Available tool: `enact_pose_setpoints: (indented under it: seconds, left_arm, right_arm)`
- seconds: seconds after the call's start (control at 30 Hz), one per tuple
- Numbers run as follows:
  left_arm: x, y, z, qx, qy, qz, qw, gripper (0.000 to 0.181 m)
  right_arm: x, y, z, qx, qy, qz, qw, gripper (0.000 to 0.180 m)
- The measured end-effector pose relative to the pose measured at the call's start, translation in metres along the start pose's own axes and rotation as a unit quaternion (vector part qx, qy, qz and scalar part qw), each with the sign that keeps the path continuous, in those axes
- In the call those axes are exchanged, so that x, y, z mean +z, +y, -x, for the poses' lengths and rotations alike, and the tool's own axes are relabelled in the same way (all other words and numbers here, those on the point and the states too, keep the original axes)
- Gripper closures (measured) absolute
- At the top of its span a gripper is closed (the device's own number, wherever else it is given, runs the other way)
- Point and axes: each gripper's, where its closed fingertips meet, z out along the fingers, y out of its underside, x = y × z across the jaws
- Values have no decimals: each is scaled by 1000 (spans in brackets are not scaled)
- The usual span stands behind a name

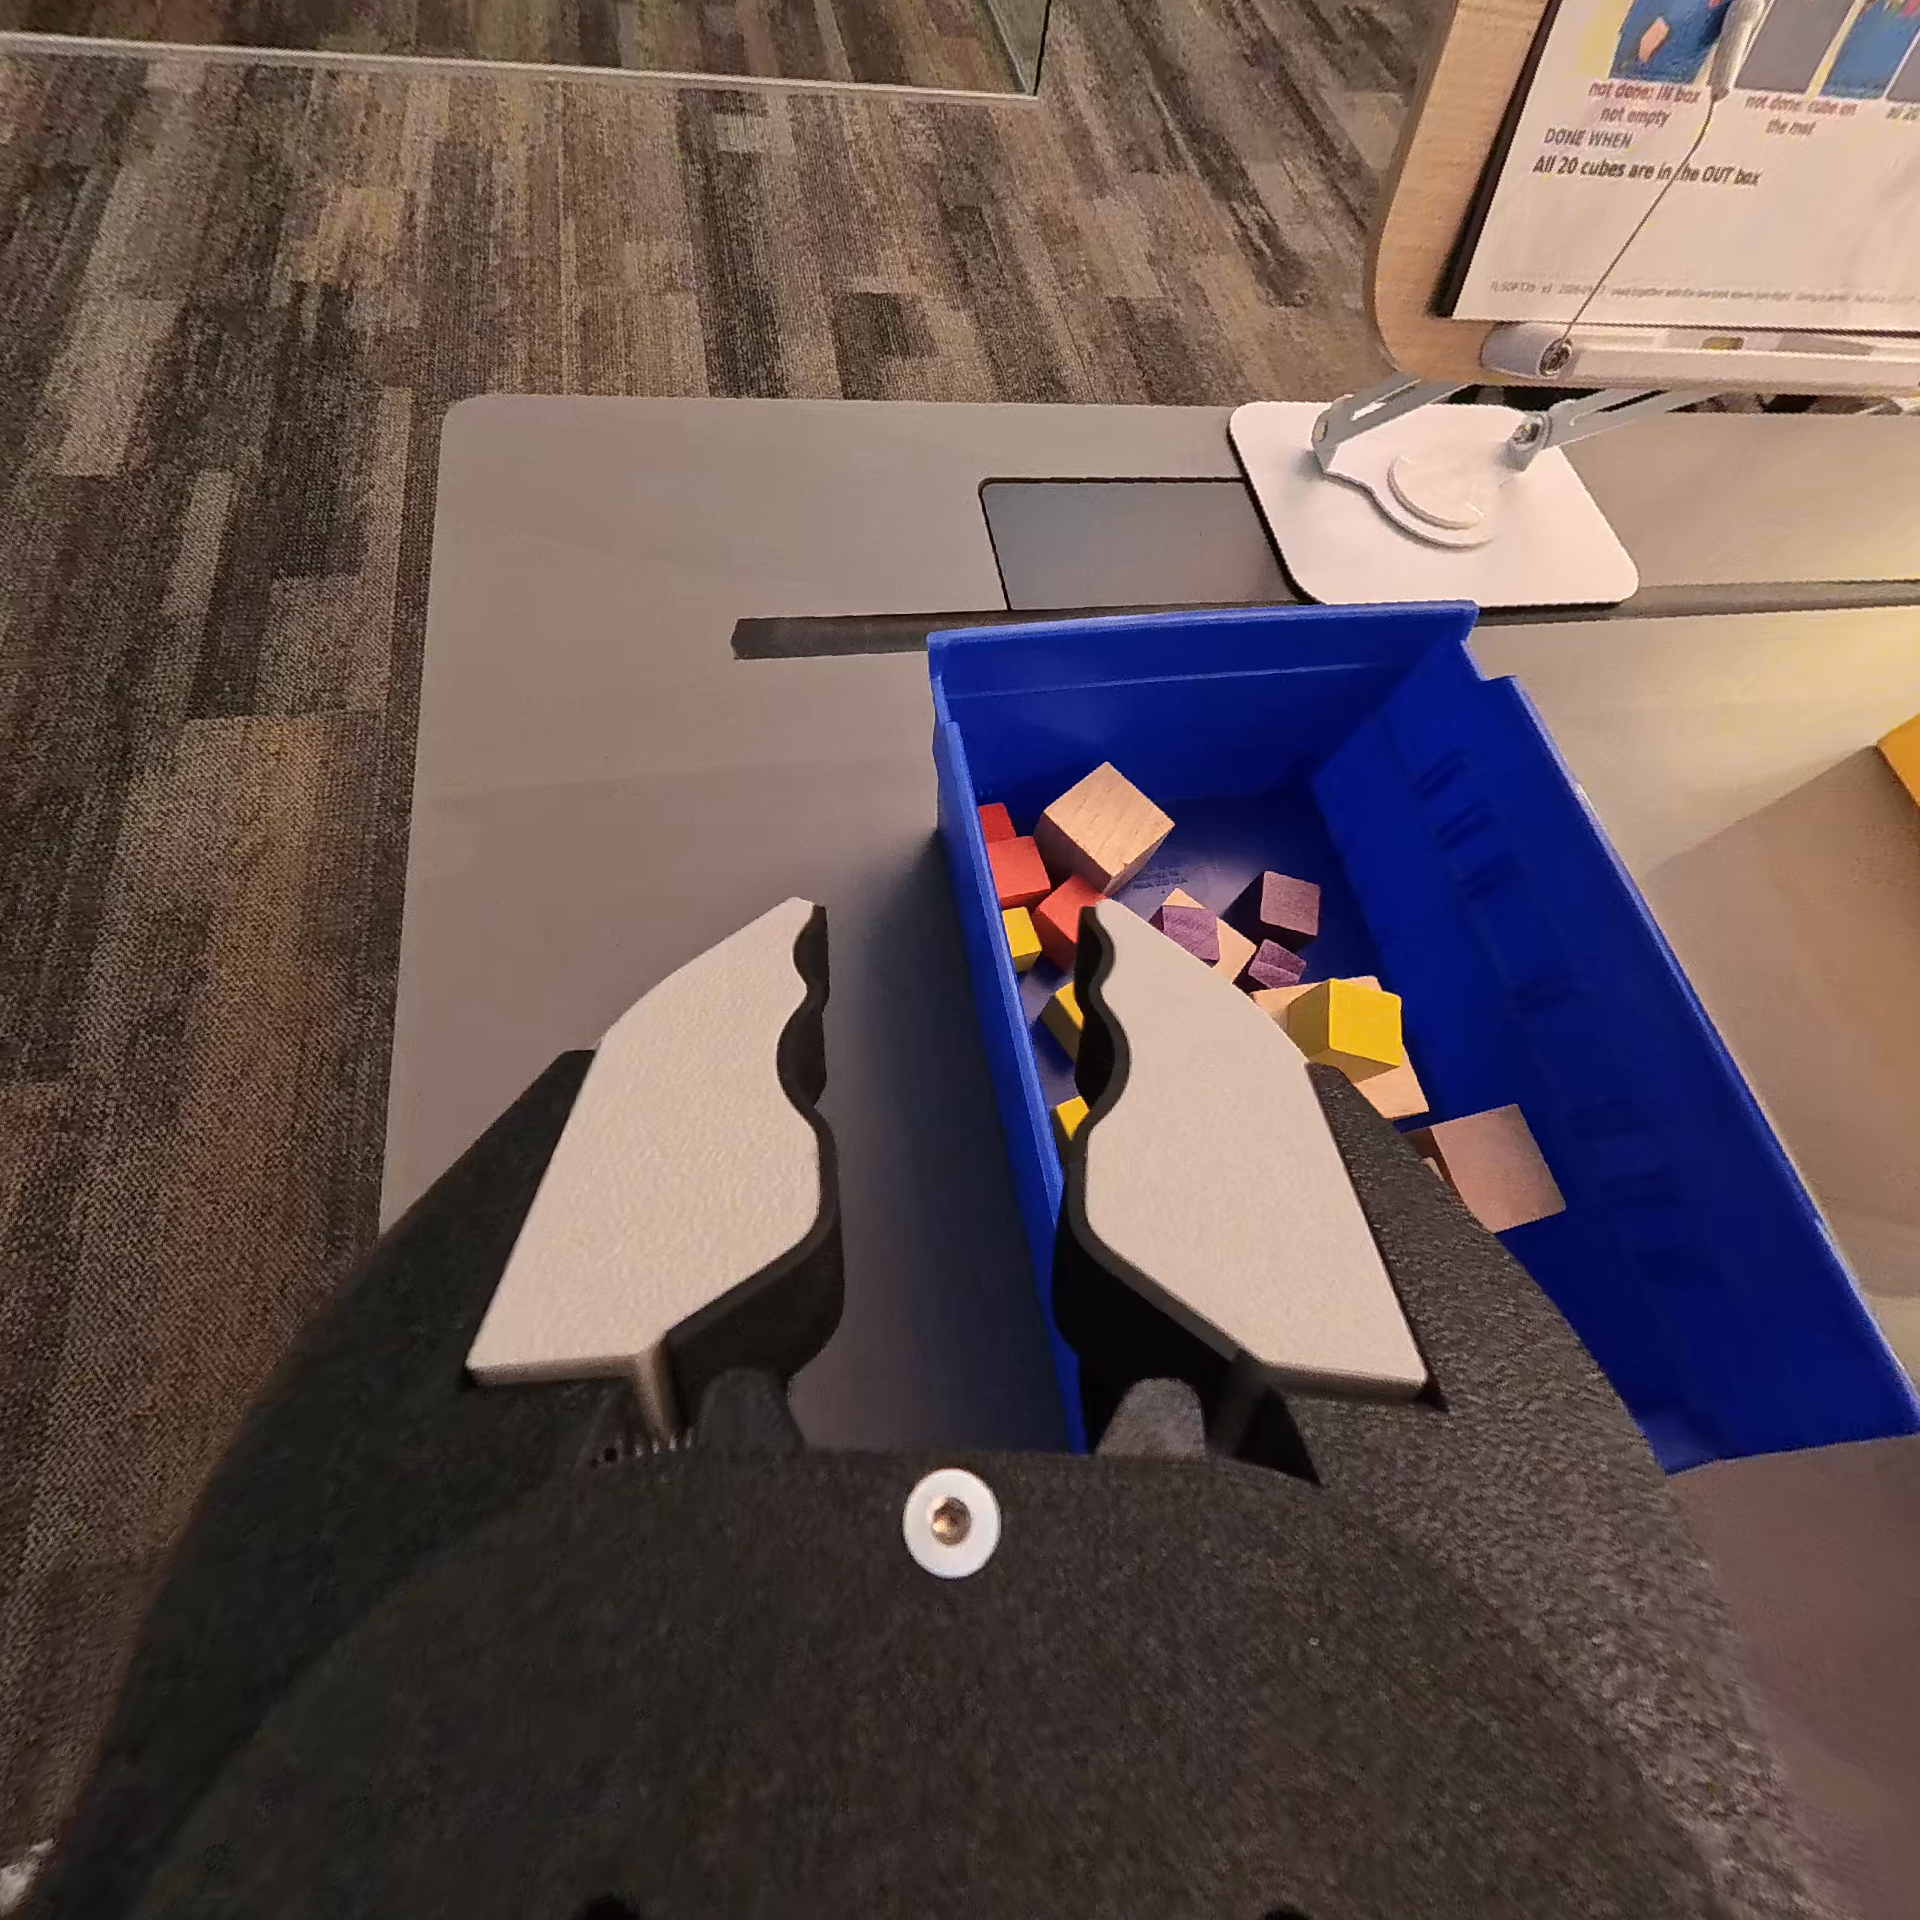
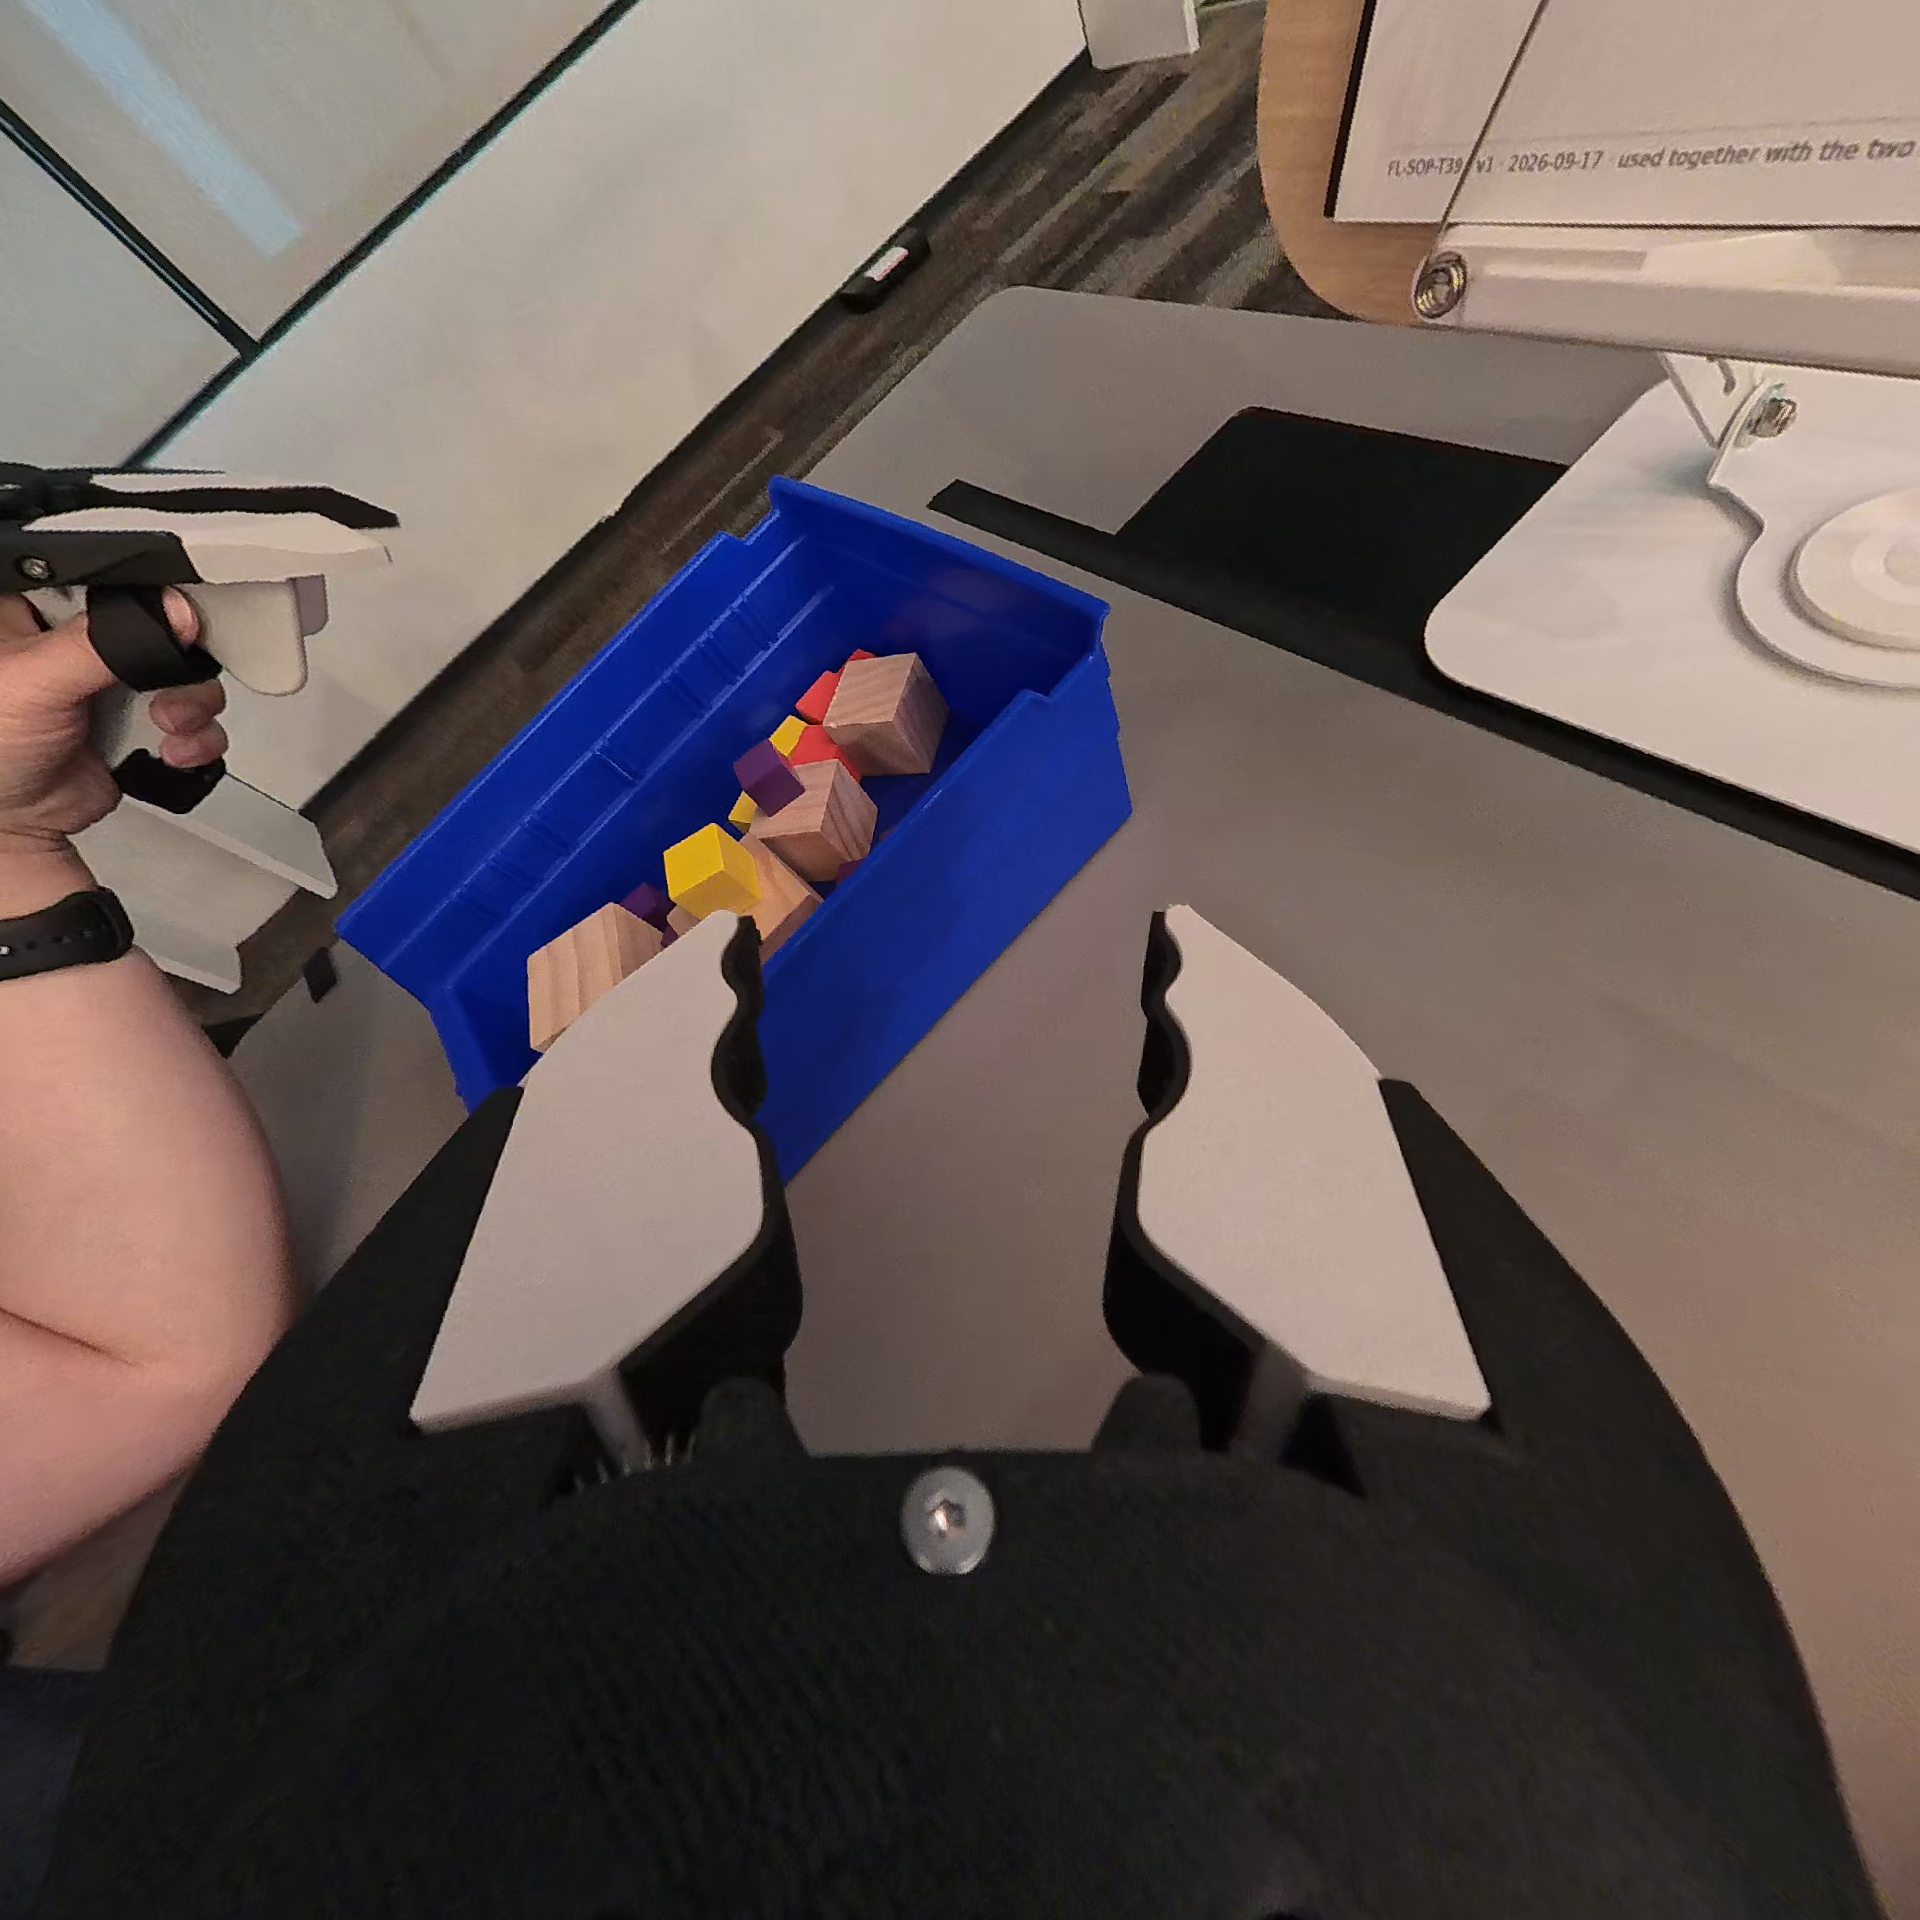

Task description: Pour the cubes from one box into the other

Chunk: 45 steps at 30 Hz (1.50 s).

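Observation:
A blue box [image 1: 1507, 935] stands on the grey table [image 1: 644, 727] and holds several cubes [image 1: 1101, 831]: plain wood, red, yellow and purple. My left gripper [image 1: 951, 914] is open and empty, and its fingers sit either side of the box's left wall in this view. The right wrist view shows the same box [image 2: 935, 935] and cubes [image 2: 883, 717], with the left gripper [image 2: 353, 540] held in a hand up and to the left of the box, apart from it. My right gripper [image 2: 951, 930] is open and empty over bare table, right of the box.
A stand with a printed sheet rests on a white base plate [image 1: 1455, 520] at the back right, also seen in the right wrist view [image 2: 1662, 582]. A black strip [image 1: 831, 634] crosses the table. A yellow thing [image 1: 1901, 758] shows at the right edge. The table's left edge drops to carpet [image 1: 208, 623].

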Motion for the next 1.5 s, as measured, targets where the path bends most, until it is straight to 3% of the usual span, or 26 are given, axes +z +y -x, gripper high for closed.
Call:
enact_pose_setpoints:
  seconds: [0.93,1.5]
  left_arm:
    - [3,-3,5,19,-66,1,998,135]
    - [-5,-7,1,25,-64,-10,998,135]
  right_arm:
    - [0,-3,-14,7,-28,-14,999,109]
    - [-2,-4,-11,-6,-19,-12,1000,109]
